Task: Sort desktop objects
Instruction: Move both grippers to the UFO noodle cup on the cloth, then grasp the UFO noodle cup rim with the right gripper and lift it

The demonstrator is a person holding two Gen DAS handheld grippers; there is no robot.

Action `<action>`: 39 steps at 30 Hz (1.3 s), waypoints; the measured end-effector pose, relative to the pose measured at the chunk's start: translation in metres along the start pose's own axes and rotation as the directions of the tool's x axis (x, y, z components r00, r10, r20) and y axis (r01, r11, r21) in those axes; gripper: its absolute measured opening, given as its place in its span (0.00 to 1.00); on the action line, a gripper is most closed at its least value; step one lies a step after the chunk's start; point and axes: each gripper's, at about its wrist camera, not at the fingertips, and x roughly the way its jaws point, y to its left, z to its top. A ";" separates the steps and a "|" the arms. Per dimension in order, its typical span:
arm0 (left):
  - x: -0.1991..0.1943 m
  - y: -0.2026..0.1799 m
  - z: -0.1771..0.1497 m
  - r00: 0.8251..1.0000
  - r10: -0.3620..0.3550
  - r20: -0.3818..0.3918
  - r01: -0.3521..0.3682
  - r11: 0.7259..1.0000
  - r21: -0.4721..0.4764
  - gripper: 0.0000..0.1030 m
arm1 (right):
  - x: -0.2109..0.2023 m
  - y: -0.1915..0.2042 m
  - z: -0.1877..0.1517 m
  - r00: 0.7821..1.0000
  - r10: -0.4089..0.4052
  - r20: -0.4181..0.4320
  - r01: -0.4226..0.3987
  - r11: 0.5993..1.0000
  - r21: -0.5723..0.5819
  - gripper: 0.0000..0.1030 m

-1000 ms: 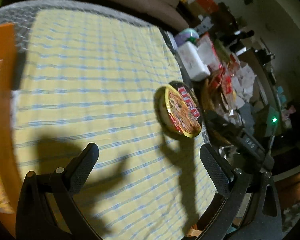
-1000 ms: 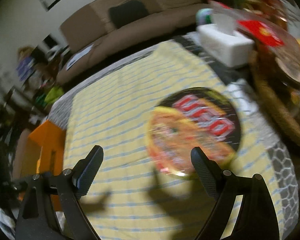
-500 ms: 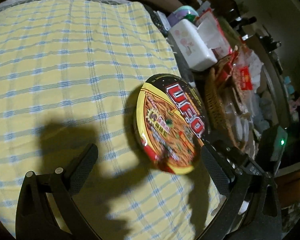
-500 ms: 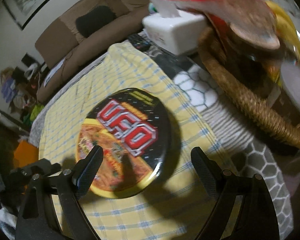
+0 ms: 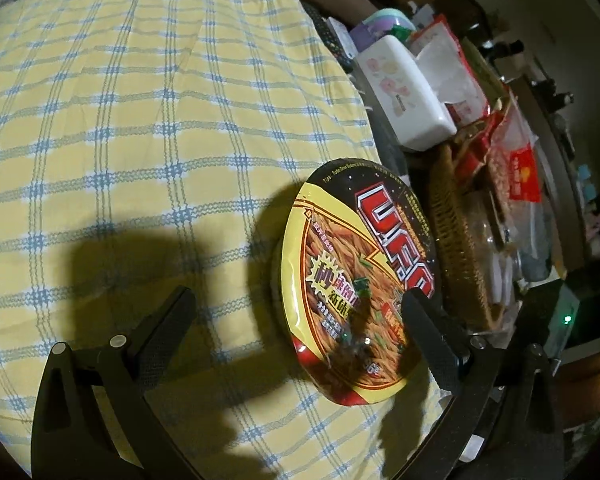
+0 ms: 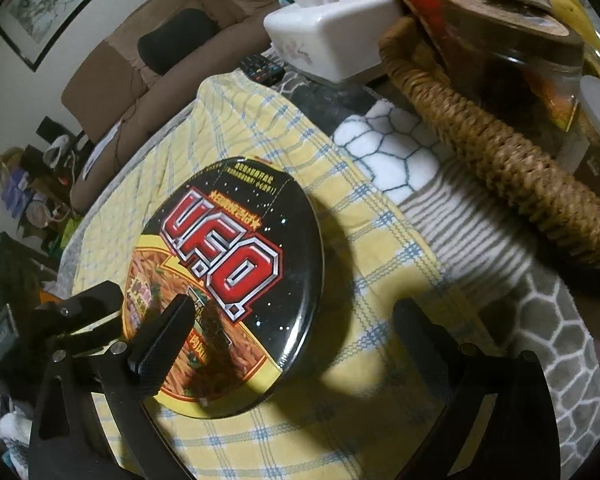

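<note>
Right wrist: noodle bowl point(image 6: 236, 280) lid reads "U.F.O."

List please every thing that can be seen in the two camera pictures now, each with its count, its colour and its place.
UFO noodle bowl: one, black, red and yellow lid, on the checked cloth, between both claws.
Checked cloth: one, yellow with blue lines, spread over the table.
Hexagon-pattern cover: one, grey and white, under the cloth, at the basket side.
Wicker basket: one, brown, beside the bowl, full of packets.
Tissue box: one, white, behind the basket.
Remote control: one, black, at the cloth's far corner.
Sofa: one, brown, behind the table.
Left claw: one, black, open, above the bowl's edge.
Right claw: one, black, open, above the bowl.
</note>
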 end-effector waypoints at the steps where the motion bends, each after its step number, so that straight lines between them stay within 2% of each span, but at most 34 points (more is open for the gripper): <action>1: 0.001 0.000 0.001 1.000 0.001 0.000 -0.001 1.000 0.001 1.00 | 0.001 0.000 0.000 1.000 0.001 -0.001 -0.001 1.000 -0.001 0.98; 7: 0.005 -0.006 0.002 1.000 0.019 -0.009 -0.019 1.000 0.023 0.97 | 0.006 0.009 -0.001 1.000 0.002 -0.003 -0.002 1.000 -0.024 0.98; 8: 0.006 -0.007 0.002 1.000 0.025 -0.009 -0.024 0.999 0.029 0.91 | 0.007 0.010 -0.002 1.000 -0.001 -0.004 0.001 1.000 -0.028 0.98; 9: 0.007 -0.008 0.002 0.999 0.031 -0.011 -0.030 0.999 0.036 0.80 | 0.008 0.011 -0.002 1.000 -0.001 -0.006 0.001 0.999 -0.032 0.97; 11: 0.009 -0.010 0.002 0.998 0.057 -0.017 -0.056 0.997 0.055 0.64 | 0.009 0.012 -0.002 1.000 0.004 -0.007 -0.004 0.999 -0.032 0.93; 14: 0.008 -0.016 0.001 0.999 0.045 -0.012 -0.044 0.996 0.081 0.52 | 0.007 0.012 -0.001 1.000 0.027 -0.002 -0.027 0.999 -0.023 0.80; 16: 0.006 -0.023 0.000 0.998 0.059 -0.004 -0.058 0.992 0.111 0.44 | 0.004 0.015 -0.001 0.999 0.048 0.000 -0.048 0.999 -0.024 0.67; 17: 0.005 -0.026 -0.001 0.998 0.065 -0.002 -0.064 0.990 0.122 0.42 | 0.003 0.017 0.000 0.999 0.046 0.002 -0.046 0.999 -0.029 0.67; 19: 0.004 -0.029 -0.002 0.996 0.087 -0.002 -0.086 0.987 0.135 0.42 | 0.002 0.022 -0.001 1.000 0.025 0.002 -0.025 0.998 -0.051 0.67; 28: -0.024 -0.026 -0.009 0.998 0.069 0.008 -0.069 0.989 0.127 0.42 | -0.007 0.041 0.001 1.000 0.028 0.005 -0.028 0.995 -0.097 0.67; 34: -0.077 -0.016 -0.010 0.996 0.062 0.063 -0.070 0.990 0.120 0.41 | -0.021 0.078 0.003 0.997 0.079 0.024 -0.075 0.986 -0.150 0.67; 39: -0.135 0.008 -0.016 0.989 0.069 0.129 -0.081 0.993 0.090 0.41 | -0.031 0.128 0.002 0.990 0.136 0.024 -0.127 0.966 -0.224 0.67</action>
